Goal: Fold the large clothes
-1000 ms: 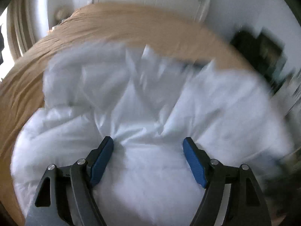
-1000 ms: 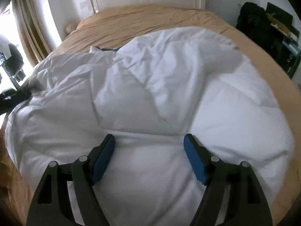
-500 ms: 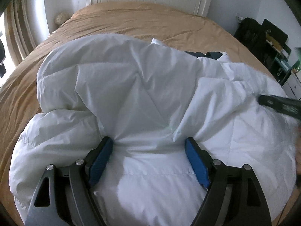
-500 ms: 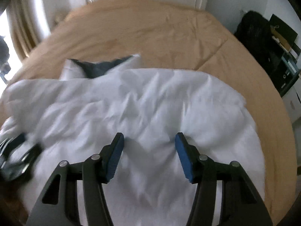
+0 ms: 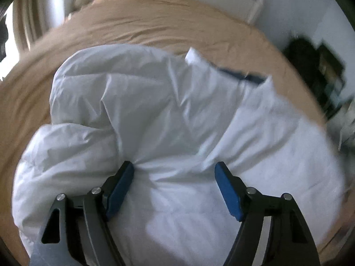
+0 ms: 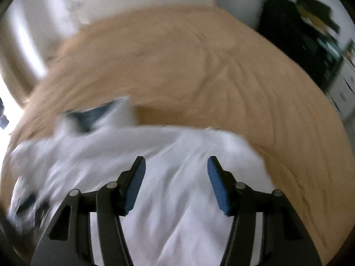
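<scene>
Tan bedding (image 5: pixel 155 24) covers a wide bed that fills both views, with a white headboard (image 5: pixel 255 2) against the pale wall at the far end and dark furniture (image 6: pixel 295 33) off to the right side. On top of the bedding lies a puffy white jacket (image 5: pixel 173 119), bunched into soft folds near the foot of the bed; a dark blue lining (image 5: pixel 241 75) shows at its far edge, by the collar. The left gripper (image 5: pixel 174 173) is set down into the jacket with its jaws spread wide, the blue pads (image 5: pixel 121 186) pressing into the padding on either side of a raised hump of fabric, which creases toward the left pad. The right gripper (image 6: pixel 176 166) sits over the jacket's (image 6: pixel 177 199) near part, jaws likewise spread, with white cloth lying between them; this view is blurred, so whether its pads (image 6: pixel 218 188) touch the cloth cannot be told
</scene>
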Tool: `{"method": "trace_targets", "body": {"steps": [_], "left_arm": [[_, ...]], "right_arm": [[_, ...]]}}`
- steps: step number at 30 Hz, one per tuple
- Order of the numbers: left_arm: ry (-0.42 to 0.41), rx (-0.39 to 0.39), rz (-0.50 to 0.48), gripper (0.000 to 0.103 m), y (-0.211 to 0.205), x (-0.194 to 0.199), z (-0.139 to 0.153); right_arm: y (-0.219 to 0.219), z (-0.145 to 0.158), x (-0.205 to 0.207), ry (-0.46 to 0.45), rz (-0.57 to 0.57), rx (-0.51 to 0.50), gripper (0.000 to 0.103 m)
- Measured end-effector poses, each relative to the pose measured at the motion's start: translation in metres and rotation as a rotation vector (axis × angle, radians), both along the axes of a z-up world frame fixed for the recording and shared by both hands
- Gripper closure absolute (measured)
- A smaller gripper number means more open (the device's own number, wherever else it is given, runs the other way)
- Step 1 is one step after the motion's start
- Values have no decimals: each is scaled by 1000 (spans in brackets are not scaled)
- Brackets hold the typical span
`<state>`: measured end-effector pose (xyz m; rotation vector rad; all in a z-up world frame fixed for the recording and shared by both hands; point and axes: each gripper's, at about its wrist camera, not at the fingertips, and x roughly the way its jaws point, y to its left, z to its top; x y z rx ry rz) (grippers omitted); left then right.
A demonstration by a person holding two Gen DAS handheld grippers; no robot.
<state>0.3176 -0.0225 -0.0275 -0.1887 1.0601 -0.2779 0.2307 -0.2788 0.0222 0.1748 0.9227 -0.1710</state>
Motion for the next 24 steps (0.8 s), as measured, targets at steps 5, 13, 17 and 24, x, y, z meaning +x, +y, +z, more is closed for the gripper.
{"method": "trace_targets", "body": {"steps": [5, 13, 17, 24], "left_arm": [[-92, 103, -37, 26, -17, 35, 19], [23, 289, 108, 25, 27, 103, -26], [69, 328, 209, 26, 73, 110, -27], [-81, 28, 274, 34, 121, 35, 55]], "right_arm": [[39, -17, -68, -6, 99, -121, 42], [15, -60, -58, 57, 49, -108, 43], [-6, -65, -63, 68, -27, -157, 43], [-23, -18, -106, -28, -85, -159, 41]]}}
